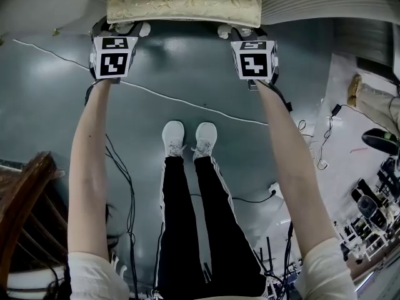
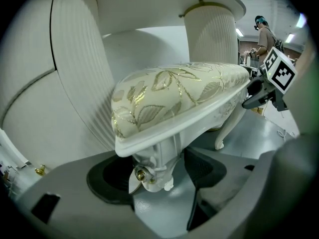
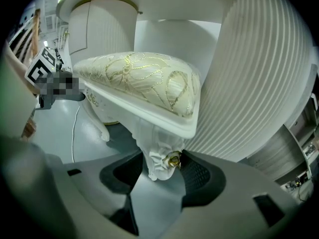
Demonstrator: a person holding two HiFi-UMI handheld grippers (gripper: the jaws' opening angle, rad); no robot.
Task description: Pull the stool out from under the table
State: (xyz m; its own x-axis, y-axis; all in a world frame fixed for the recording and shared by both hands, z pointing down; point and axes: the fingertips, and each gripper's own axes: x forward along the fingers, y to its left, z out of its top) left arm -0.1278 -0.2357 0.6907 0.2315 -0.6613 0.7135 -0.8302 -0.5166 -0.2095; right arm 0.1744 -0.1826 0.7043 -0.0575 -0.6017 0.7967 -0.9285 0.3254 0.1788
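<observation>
Floor [image 1: 56, 105] of smooth grey-green fills most of the head view, crossed by a thin white cable [image 1: 187, 105] that runs slantwise between the stool [image 1: 184, 2] and the person's white shoes [image 1: 187, 139]. Black cables [image 1: 128, 186] trail beside the legs, dark wooden furniture [image 1: 25, 199] stands at the lower left, and cluttered equipment [image 1: 375, 199] lines the right edge. The stool, white-framed with a cream cushion worked in gold leaves, sits at the top of that view between the two fluted white pedestals of the bench [image 3: 254, 83], whose top overhangs it in both gripper views. The left tool [image 2: 155, 176] is clamped on the carved top of one near stool leg, with dark pads against either side of it. The right tool [image 3: 159, 176] grips the other near leg the same way, a gold bolt head lying against one pad. Each arm is stretched straight forward, with the marker cubes [image 1: 114, 56] facing up. The frame's upper edge cuts off the seat, so how far it reaches under the bench top cannot be told. Only one further leg [image 2: 219, 133] shows in each gripper view. A person [image 2: 264, 34] stands far off, small and unclear. The pedestals stand close on both sides of the seat, while the floor from the stool back to the shoes lies open apart from the white cable.
</observation>
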